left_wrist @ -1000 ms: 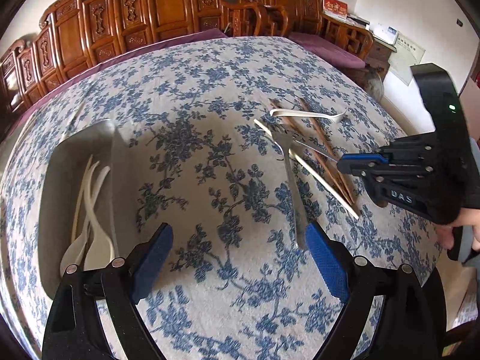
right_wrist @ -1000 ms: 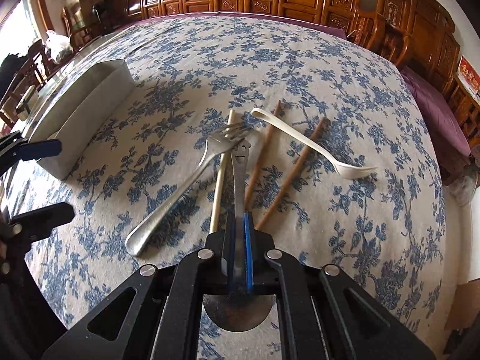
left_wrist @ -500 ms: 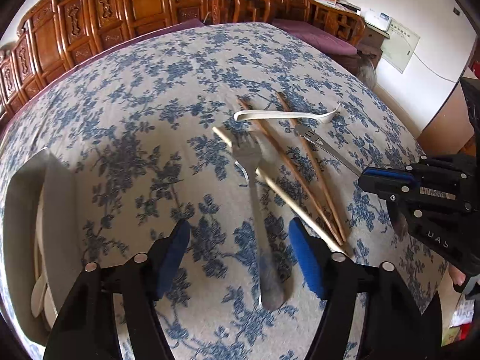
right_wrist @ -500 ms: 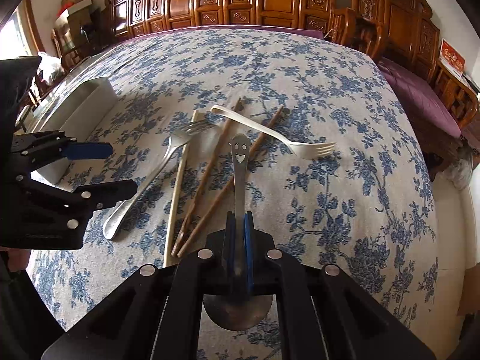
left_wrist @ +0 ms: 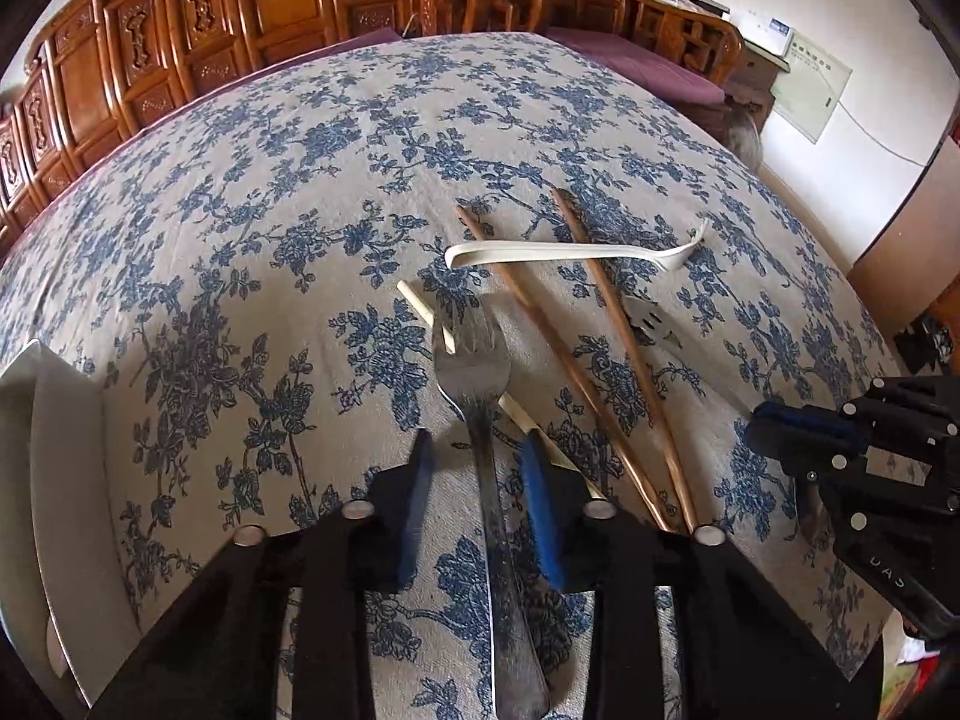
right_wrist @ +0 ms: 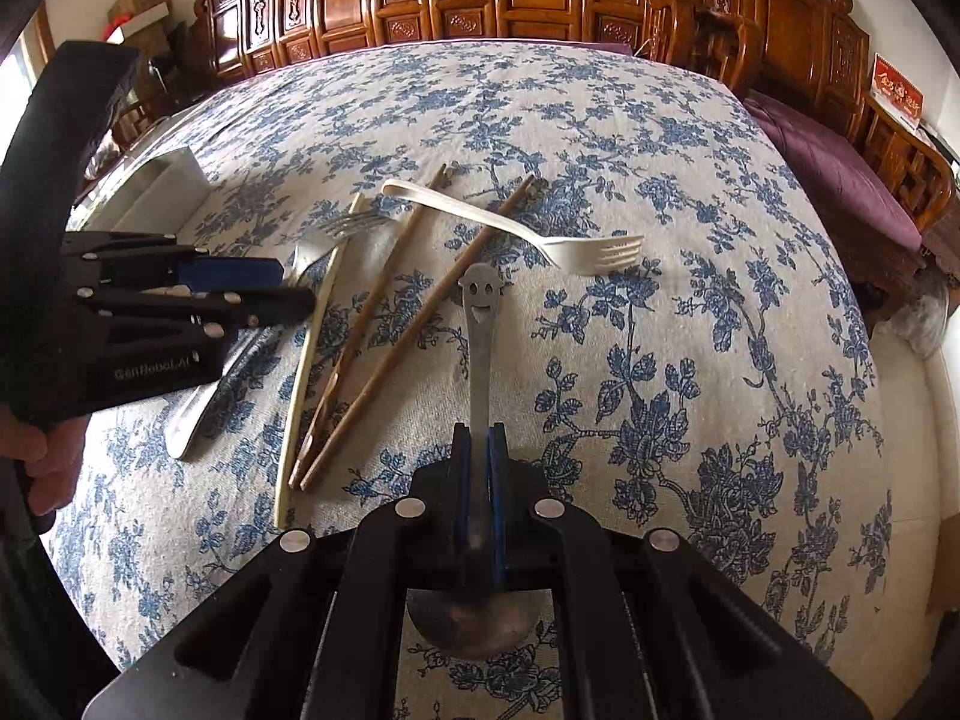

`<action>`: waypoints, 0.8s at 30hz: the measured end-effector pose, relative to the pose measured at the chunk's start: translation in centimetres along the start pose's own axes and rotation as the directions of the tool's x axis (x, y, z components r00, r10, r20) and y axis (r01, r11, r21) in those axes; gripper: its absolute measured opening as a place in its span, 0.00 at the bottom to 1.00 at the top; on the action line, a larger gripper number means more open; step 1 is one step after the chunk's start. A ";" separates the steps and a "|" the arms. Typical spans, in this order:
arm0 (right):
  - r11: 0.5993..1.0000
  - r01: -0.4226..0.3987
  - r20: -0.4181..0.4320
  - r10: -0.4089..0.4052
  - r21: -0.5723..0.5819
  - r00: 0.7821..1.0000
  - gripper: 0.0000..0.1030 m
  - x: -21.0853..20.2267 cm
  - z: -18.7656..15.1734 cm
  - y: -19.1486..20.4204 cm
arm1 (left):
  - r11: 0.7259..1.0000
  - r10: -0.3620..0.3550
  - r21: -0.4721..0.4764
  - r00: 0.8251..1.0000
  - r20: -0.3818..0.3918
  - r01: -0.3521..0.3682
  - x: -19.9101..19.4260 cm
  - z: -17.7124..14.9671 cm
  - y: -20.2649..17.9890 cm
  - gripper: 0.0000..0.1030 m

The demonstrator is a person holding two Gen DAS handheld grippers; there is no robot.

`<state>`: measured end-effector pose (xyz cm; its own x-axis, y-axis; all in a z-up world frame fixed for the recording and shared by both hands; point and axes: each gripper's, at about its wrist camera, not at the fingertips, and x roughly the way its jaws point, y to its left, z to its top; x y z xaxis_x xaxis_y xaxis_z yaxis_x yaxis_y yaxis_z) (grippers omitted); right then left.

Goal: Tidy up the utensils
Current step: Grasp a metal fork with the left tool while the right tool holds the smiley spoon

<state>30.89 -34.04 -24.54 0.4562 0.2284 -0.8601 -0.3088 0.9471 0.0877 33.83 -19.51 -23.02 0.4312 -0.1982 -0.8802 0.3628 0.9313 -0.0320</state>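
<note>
Two hand-held grippers work over a table covered with a blue-flowered tablecloth [left_wrist: 300, 192], where loose utensils lie clustered toward the middle and right-hand side. The main hazard, as a judgement, is at the left gripper [left_wrist: 477, 456]: its jaws are closing around the handle of the metal fork [left_wrist: 474, 372], but a gap shows on both sides of the handle, so the blue pads [left_wrist: 540, 516] do not yet press it. The fork's head lies across a pale chopstick [left_wrist: 420, 306], and the right-hand pad sits just above that chopstick's lower stretch; a closure set slightly off could pinch the chopstick with the fork, or lever the fork so that it skids on the cloth. A lift begun before the pads seat would let the thin, smooth handle slip out. The two brown chopsticks [left_wrist: 564, 360] lie just beside the fork to the right, crossed near their far ends by the white plastic fork [left_wrist: 570, 252], so a sideways drag could scatter them. The right gripper [right_wrist: 480, 438] is clamped narrow on the shaft of a metal spoon [right_wrist: 480, 324], whose smiley-face handle end points away and whose bowl hangs below the fingers; held by so little, it may swivel if swung quickly. The white tray [left_wrist: 54, 480], at the left edge of the table, is the likely destination; its contents cannot be made out.
</note>
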 end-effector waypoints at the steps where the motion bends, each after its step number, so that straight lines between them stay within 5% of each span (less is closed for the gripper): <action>1: 1.000 -0.004 0.004 0.004 0.003 1.000 0.07 0.0 0.0 0.0 | 1.000 -0.004 -0.001 1.000 0.000 0.004 0.0 0.0 0.1 0.13; 3: 1.000 -0.007 0.006 0.007 0.004 1.000 0.07 0.0 -0.1 -0.1 | 1.000 -0.024 -0.013 1.000 -0.006 0.024 -0.1 -0.1 0.4 0.06; 24: 0.998 0.066 -0.013 -0.065 0.017 0.998 0.08 0.3 0.4 0.7 | 1.000 -0.025 -0.006 0.992 0.121 0.026 -8.2 -2.9 2.0 0.06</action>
<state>31.19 -33.24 -24.55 0.4647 0.1631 -0.8703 -0.2643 0.9636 0.0395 28.68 -15.11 -17.22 0.5188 -0.2573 -0.8153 0.3688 0.9277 -0.0581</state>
